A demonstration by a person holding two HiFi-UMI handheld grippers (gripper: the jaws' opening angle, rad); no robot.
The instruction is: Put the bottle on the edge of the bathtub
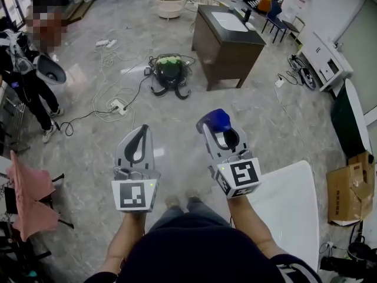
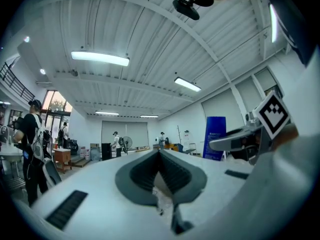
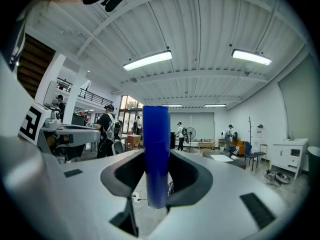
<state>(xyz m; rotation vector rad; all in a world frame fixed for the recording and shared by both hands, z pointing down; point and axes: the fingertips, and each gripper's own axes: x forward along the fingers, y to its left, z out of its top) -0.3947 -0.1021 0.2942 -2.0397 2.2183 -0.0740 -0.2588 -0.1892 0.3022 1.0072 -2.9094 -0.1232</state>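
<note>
A blue bottle [image 3: 156, 154] stands upright between the jaws of my right gripper [image 3: 159, 184], which is shut on it. From the head view the bottle [image 1: 215, 120] shows as a blue top at that gripper's [image 1: 221, 133] tip, held above the floor. My left gripper [image 1: 139, 141] is beside it to the left, its jaws closed together with nothing between them. In the left gripper view the left gripper [image 2: 161, 176] points up toward the ceiling. A white bathtub edge [image 1: 294, 211] lies at my lower right.
A dark vanity with a white sink [image 1: 227, 37] stands ahead. A green and black vacuum [image 1: 169, 72] and a power strip with cables [image 1: 118, 106] lie on the floor. A person [image 1: 29, 69] stands at the left. A cardboard box [image 1: 349, 187] sits at the right.
</note>
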